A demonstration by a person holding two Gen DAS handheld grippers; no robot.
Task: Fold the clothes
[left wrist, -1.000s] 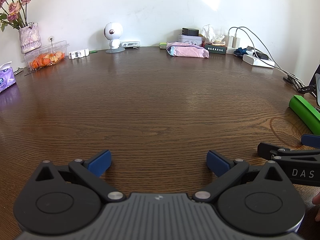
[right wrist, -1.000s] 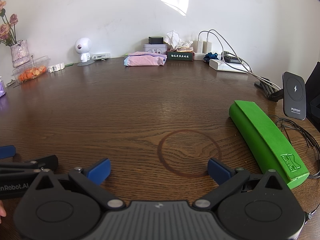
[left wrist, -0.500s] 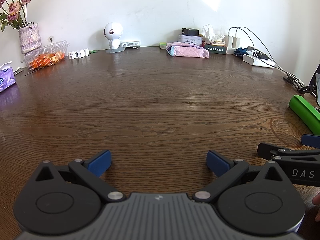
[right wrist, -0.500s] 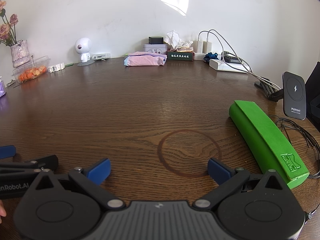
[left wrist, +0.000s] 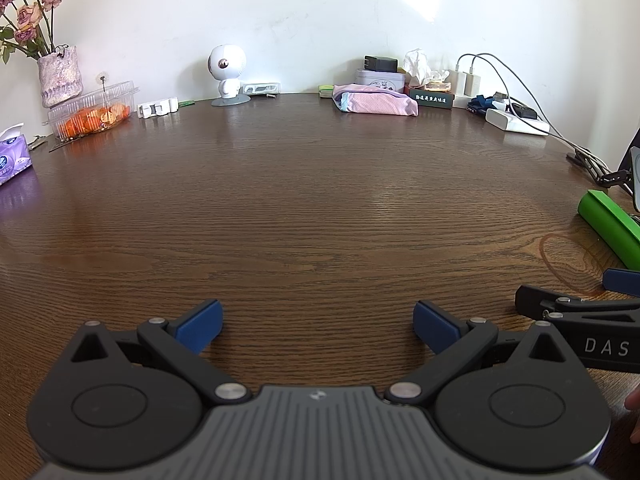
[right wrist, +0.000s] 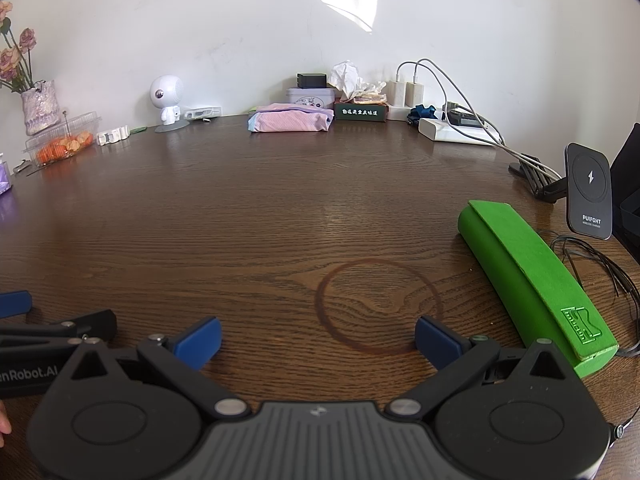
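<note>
A folded pink garment lies at the far edge of the dark wooden table, near the wall. Low over the table's near edge, my left gripper is open with nothing between its blue pads. Just to its right, my right gripper is also open and empty. Each gripper shows at the side of the other's view: the right one at the right edge of the left wrist view, the left one at the left edge of the right wrist view. Both are far from the garment.
A green case lies right of the right gripper, beside a phone charger stand and cables. Along the back stand a vase of roses, a fruit box, a white robot figure, tins, a tissue box and chargers. A purple tissue pack sits left.
</note>
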